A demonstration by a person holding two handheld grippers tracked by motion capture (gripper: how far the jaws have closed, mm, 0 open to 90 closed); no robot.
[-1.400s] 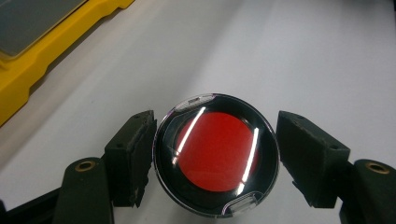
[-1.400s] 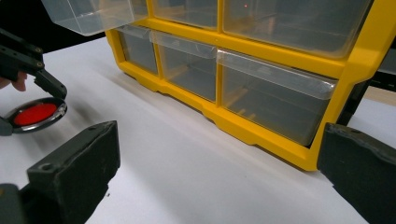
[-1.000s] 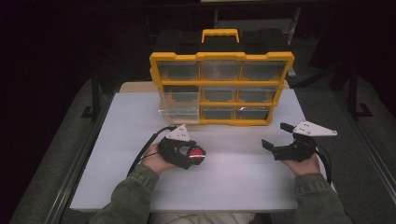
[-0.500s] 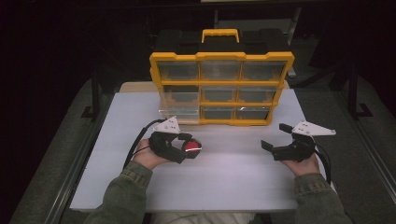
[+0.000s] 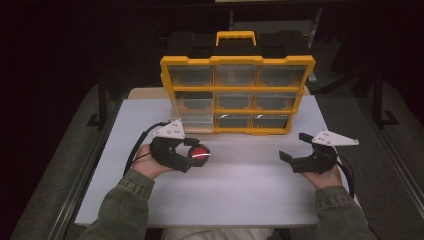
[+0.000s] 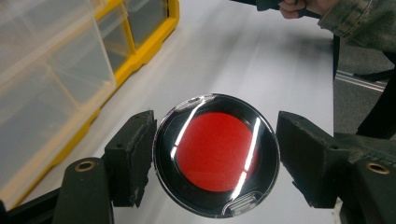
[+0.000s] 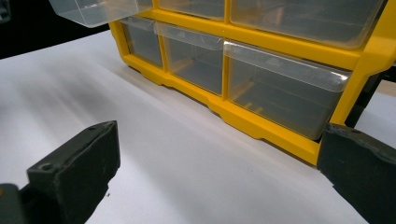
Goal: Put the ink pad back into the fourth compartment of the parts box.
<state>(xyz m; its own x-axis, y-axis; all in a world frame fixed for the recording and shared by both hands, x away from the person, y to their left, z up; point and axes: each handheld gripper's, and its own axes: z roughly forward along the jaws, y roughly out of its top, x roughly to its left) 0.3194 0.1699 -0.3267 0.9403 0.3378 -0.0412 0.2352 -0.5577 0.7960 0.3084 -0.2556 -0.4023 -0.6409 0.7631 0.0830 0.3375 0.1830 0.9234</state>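
Left gripper view: gripper [image 6: 215, 158] clasps disc [image 6: 216, 155] (red-centred).

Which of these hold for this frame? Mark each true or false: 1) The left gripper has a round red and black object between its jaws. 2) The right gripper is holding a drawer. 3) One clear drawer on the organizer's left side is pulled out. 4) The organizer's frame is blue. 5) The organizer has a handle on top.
1) True: the left gripper has the round red and black object between its jaws.
2) False: the right gripper is open and empty, apart from the organizer.
3) True: the pulled-out drawer sticks forward in the left column.
4) False: the frame is yellow.
5) True: a yellow handle sits on top.
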